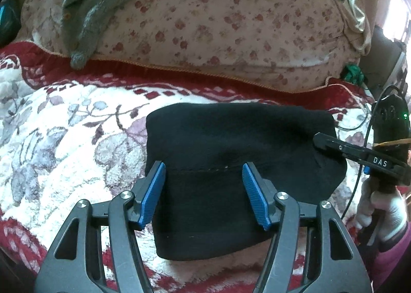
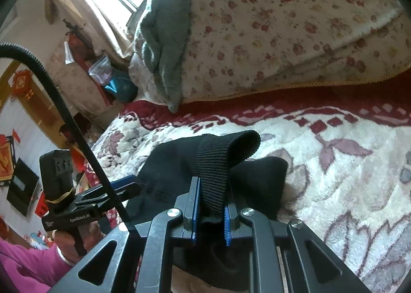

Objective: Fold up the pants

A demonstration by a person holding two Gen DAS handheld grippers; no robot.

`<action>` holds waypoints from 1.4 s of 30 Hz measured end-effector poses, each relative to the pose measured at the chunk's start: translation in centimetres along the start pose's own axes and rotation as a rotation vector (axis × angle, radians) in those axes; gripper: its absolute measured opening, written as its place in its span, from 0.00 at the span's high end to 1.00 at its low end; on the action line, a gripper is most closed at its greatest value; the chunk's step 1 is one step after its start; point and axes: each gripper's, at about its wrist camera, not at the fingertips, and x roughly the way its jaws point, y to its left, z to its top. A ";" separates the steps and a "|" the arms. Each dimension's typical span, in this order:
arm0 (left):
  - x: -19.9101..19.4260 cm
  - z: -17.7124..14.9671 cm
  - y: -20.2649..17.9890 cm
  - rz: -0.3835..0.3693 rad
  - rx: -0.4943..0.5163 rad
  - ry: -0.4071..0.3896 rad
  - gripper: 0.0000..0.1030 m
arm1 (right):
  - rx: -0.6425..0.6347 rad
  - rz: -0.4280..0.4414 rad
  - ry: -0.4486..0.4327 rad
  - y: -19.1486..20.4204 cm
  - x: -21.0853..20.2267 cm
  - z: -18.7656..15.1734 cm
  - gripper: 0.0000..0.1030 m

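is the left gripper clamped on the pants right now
No, the left gripper is open, its blue fingers spread wide over the folded black pants with no cloth between them.

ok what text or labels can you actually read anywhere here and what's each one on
"DAS": white label on the side of the right gripper, left wrist view.
"GenRobot.AI": printed on the body of the left gripper, right wrist view.
Red wall decorations carry gold marks, too blurred to read.
Nothing readable on the black pants.
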 end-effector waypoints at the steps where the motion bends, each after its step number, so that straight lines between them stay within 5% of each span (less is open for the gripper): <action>1: 0.2 -0.1 0.0 0.009 0.000 0.003 0.40 | -0.004 -0.017 0.008 -0.2 0.2 -0.1 0.86; 8: 1.3 -0.5 0.0 0.049 -0.001 0.013 0.40 | 0.042 -0.021 0.007 -2.3 1.3 -1.3 0.86; 17: 0.5 -0.4 -0.1 0.078 -0.026 0.020 0.39 | 0.059 -0.048 -0.035 -0.8 -1.7 -0.8 0.73; 20: -0.2 -0.3 0.0 0.080 -0.036 0.014 0.39 | 0.045 -0.037 -0.065 0.1 -3.0 -0.7 0.51; 22: -0.7 -0.3 0.1 0.080 -0.038 0.007 0.39 | 0.033 -0.033 -0.065 0.6 -3.4 -0.7 0.48; 31: -1.6 -0.2 1.4 -0.014 -0.062 0.022 0.39 | 0.109 -0.083 0.002 -1.0 -1.5 -1.5 0.32; 38: 0.4 -0.1 2.4 -0.104 -0.073 0.065 0.38 | 0.183 -0.034 0.064 -3.5 0.9 -1.7 0.32; 42: 1.5 0.0 2.8 -0.113 -0.073 0.062 0.28 | 0.216 0.041 0.099 -3.9 2.4 -2.1 0.28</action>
